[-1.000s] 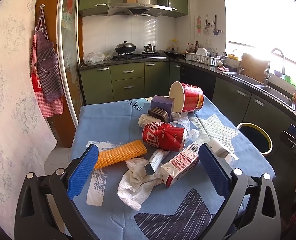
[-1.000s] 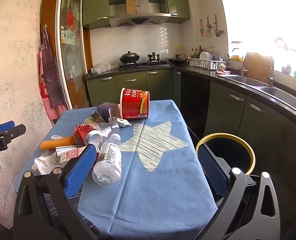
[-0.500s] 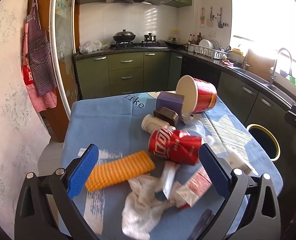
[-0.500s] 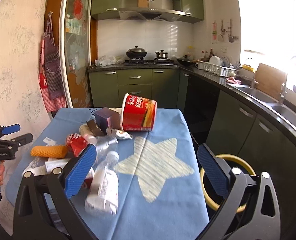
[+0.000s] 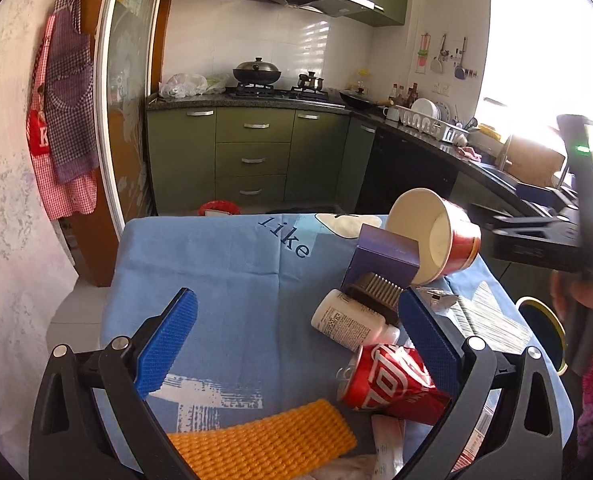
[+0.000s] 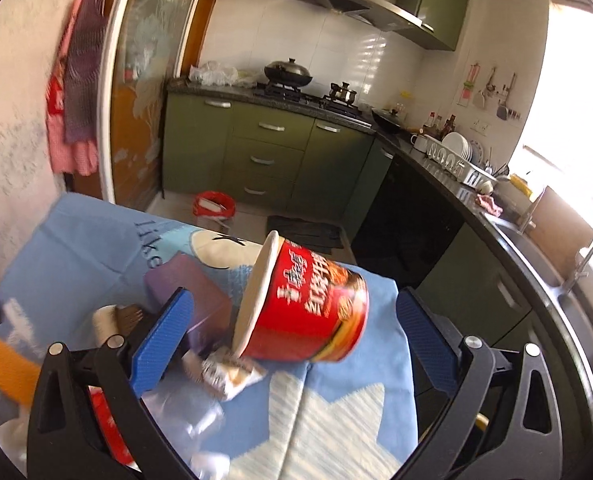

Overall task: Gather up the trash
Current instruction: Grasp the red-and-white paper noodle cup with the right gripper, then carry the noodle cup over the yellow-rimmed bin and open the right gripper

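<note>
Trash lies on a blue tablecloth (image 5: pixel 224 276). A red noodle cup (image 6: pixel 308 316) lies on its side, and my right gripper (image 6: pixel 296 336) stands open around it without touching. My left gripper (image 5: pixel 296 344) is open above bare cloth; a crushed red can (image 5: pixel 392 380), a white bottle (image 5: pixel 348 326) and a brown comb-like piece (image 5: pixel 376 292) sit by its right finger. An orange foam net (image 5: pixel 264 444) lies low in the left wrist view. A purple box (image 5: pixel 384 260) leans on the noodle cup (image 5: pixel 436 236). The right gripper's body (image 5: pixel 552 236) shows at the right edge.
A yellow-rimmed bin (image 5: pixel 544 332) stands on the floor past the table's right edge. A torn wrapper (image 6: pixel 232 372) lies under the cup and a clear plastic bottle (image 6: pixel 192 412) beside it. Green cabinets, a stove and a sink counter line the far walls. A red basin (image 6: pixel 214 204) sits on the floor.
Both grippers have moved forward over the table. The right one has closed in on the red noodle cup, now between its fingers. The left one has passed the tissue and carton, both out of view.
</note>
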A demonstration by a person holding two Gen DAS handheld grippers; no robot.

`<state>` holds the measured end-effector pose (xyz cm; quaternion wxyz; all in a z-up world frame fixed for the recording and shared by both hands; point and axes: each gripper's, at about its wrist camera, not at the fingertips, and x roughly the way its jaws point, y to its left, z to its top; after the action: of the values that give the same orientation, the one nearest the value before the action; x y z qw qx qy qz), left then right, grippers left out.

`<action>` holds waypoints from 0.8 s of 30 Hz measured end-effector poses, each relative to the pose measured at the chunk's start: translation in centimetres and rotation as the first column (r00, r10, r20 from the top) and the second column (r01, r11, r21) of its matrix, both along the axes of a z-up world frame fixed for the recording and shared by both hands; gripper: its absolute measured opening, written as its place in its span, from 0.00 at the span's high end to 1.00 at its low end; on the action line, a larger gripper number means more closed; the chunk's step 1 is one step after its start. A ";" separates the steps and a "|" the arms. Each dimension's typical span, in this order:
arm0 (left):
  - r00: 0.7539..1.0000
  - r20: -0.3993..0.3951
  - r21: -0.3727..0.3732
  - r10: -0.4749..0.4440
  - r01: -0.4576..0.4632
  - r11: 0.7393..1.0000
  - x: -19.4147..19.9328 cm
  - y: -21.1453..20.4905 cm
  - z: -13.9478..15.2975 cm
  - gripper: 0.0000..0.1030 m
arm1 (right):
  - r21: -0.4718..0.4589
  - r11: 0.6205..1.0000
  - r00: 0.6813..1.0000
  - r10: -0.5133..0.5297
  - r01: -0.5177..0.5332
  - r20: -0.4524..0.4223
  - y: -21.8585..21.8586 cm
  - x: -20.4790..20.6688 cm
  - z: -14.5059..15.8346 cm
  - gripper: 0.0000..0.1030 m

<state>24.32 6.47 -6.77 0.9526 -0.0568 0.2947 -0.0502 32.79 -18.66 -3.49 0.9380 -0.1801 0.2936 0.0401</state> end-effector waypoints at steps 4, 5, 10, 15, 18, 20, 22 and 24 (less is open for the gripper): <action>0.999 -0.036 -0.026 -0.018 0.017 1.000 0.9 0.3 -1.2 0.04 | -0.097 0.995 0.999 -0.039 0.037 -0.024 1.8 4.0 -2.3 0.09; 0.999 -0.036 -0.023 -0.020 0.019 1.000 0.7 0.2 -1.4 0.04 | -0.129 0.990 0.998 -0.055 0.051 -0.022 1.9 4.7 -2.9 0.10; 1.000 -0.022 -0.004 -0.023 0.023 1.000 0.6 0.0 -1.6 0.04 | -0.195 0.973 0.991 -0.128 0.120 -0.027 0.5 6.3 -4.2 0.15; 0.999 -0.038 -0.010 -0.039 0.038 0.999 0.6 -0.6 -2.0 0.04 | -0.219 0.958 0.981 -0.194 0.185 -0.020 -2.9 6.3 -4.5 0.18; 0.998 -0.043 -0.010 -0.043 0.043 0.999 0.6 -0.7 -2.1 0.04 | -0.206 0.959 0.978 -0.208 0.197 -0.032 -4.7 6.4 -4.8 0.29; 0.998 -0.044 -0.008 -0.044 0.044 0.999 0.7 -0.8 -2.2 0.04 | -0.190 0.964 0.979 -0.197 0.184 -0.050 -5.7 6.5 -5.2 0.42; 0.998 -0.046 -0.007 -0.044 0.044 0.999 0.8 -0.8 -2.3 0.04 | -0.167 0.973 0.983 -0.173 0.160 -0.064 -6.5 6.3 -5.6 0.59; 0.998 -0.050 -0.008 -0.044 0.044 0.999 0.8 -0.8 -2.3 0.04 | -0.150 0.978 0.985 -0.156 0.145 -0.069 -7.0 6.3 -5.7 0.72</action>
<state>25.13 5.67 -9.12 0.9434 -0.0547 0.3194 -0.0707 39.10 -25.69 -9.17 0.9101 -0.2231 0.3462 -0.0451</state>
